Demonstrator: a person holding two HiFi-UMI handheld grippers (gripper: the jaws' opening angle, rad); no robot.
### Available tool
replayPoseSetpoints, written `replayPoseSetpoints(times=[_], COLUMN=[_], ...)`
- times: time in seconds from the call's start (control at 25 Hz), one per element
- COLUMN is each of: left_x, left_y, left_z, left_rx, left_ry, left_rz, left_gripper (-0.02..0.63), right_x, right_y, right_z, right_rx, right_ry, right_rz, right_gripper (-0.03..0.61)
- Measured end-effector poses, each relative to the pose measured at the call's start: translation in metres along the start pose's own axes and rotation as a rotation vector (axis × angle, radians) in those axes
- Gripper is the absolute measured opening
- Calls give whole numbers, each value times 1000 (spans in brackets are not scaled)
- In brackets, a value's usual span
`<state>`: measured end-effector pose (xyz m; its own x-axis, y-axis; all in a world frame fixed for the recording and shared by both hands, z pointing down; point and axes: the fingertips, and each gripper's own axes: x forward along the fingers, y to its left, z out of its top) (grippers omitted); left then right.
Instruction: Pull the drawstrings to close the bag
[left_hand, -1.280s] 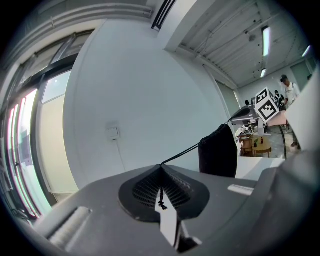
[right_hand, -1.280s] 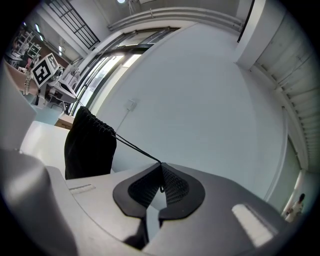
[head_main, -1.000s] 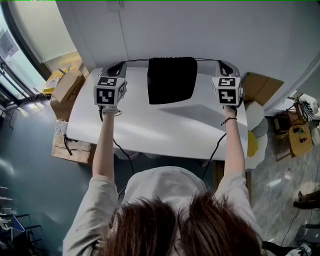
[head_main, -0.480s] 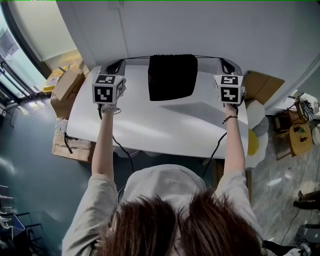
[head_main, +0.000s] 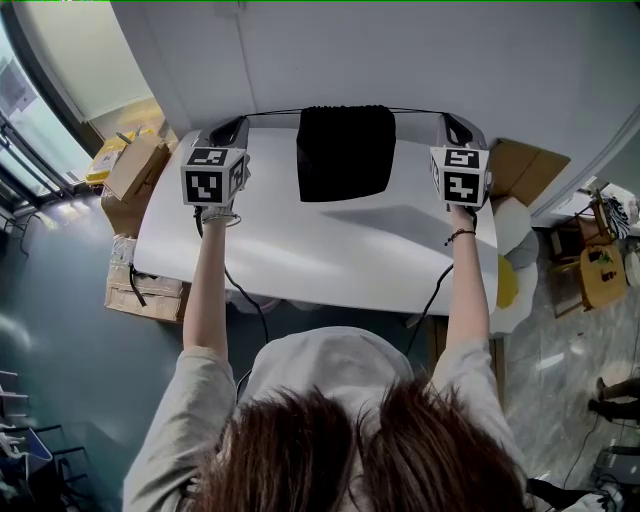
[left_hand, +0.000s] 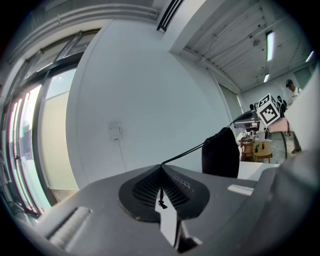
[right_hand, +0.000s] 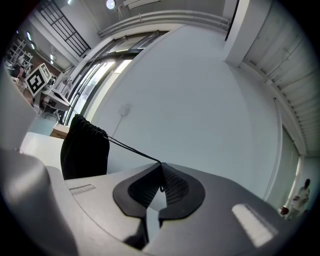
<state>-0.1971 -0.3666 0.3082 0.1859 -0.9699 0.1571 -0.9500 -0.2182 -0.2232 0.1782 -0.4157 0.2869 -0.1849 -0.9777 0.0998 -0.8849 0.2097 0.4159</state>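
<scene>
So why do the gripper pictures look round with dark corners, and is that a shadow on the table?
Left gripper view, right gripper view: the wide lens bends the wall and blackens the corners. Head view: yes, a soft grey shadow lies on the table beside the bag.

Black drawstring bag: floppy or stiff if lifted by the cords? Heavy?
Probably floppy: the bag looks like soft cloth, its mouth puckered in the right gripper view. Likely light: both drawstrings run nearly straight with barely any sag. Held by them alone, it may swing.
</scene>
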Motion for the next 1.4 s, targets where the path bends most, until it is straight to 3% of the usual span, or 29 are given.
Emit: replayPoseSetpoints(times=[1.4], left_x=[-1], left_y=[7], left_z=[-1], left_rx=[-63], left_ry=[-34], left_rz=[10], left_gripper=[2], right_x=[1], right_y=[-14], right_z=[2], right_rx=[73], right_ry=[-32], right_rz=[-51], right_gripper=[12])
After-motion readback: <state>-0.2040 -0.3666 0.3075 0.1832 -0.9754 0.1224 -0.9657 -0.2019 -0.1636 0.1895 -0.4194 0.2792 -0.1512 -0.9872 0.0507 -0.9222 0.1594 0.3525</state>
